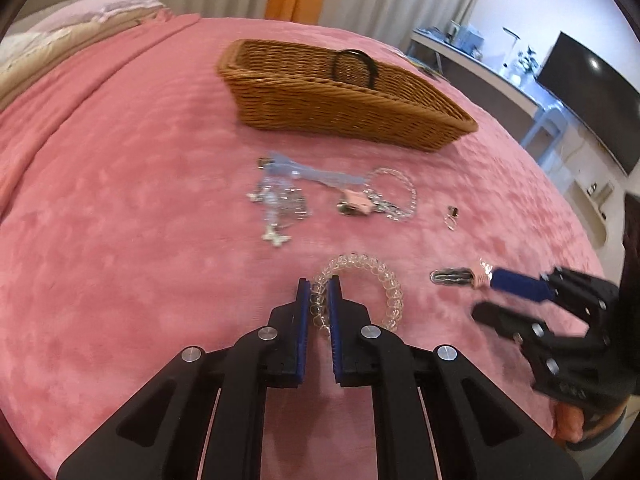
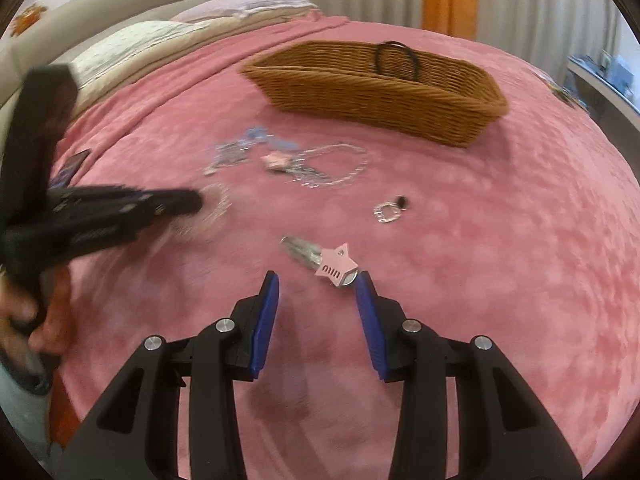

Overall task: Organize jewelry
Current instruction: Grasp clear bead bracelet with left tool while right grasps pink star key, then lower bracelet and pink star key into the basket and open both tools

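Left gripper [image 2: 176,204] motion-blurred, hiding clear coil bracelet [image 2: 216,204] partly

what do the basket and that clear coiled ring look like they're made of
Basket: woven wicker or rattan, matte brown, going by the visible horizontal weave rows. It could be an imitation.
Clear coiled ring: glossy see-through plastic by the look of it, with spiral loops that catch the light, like a phone-cord hair tie. The left hand-held gripper pinches it.

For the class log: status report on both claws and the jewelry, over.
Left claw shut on clear coil bracelet. Right claw open, hair clip just beyond its tips. Basket holds one black ring. Nothing blocking.
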Demonstrator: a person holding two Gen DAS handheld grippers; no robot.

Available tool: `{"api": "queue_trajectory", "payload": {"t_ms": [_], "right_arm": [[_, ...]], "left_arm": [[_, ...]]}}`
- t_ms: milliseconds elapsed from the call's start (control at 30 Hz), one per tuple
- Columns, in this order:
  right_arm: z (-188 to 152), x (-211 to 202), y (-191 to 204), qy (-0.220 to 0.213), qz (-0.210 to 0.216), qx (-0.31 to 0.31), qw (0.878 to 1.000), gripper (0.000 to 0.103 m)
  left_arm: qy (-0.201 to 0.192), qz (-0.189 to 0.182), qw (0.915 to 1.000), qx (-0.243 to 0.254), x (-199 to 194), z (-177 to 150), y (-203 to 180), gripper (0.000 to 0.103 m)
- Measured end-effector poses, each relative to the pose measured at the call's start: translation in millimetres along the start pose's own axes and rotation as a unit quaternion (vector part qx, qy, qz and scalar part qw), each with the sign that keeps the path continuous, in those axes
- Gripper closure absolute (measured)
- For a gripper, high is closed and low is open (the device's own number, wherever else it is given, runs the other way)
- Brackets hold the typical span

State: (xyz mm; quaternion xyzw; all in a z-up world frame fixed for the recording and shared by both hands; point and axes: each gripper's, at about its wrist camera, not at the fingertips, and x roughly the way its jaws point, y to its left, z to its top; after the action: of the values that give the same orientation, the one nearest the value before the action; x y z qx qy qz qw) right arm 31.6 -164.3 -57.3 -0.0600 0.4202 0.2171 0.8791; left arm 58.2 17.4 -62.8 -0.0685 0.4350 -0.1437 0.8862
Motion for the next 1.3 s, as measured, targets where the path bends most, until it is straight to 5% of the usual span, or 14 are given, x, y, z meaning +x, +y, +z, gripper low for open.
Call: {"api": "queue_trajectory", "payload": {"t_ms": [200,700,867,1300], "right_arm": [[5,3,-10,0.003,-0.038,0.009,0.999,0.066],[17,29,1,0.010,-0.046,-0.015,0.999,0.066],[13,23,6,0.002,-0.046,-0.023,0.999,0.083],[16,-7,3,-0.039,-0.054,0.011,0.998,0.083]], "left_arm": [[-0.008,-0.006,0.9999,0.005,3,-2,0,0.095],[-0.014,-0.004,0.9998,0.015,4,-6,-2,0.095],[-0.015,-0.008,0.9998,0.012,5,-6,-1,0.095],[-0.046,-0.006,0.9989,0.007,-10,-3,2,0.096]]}}
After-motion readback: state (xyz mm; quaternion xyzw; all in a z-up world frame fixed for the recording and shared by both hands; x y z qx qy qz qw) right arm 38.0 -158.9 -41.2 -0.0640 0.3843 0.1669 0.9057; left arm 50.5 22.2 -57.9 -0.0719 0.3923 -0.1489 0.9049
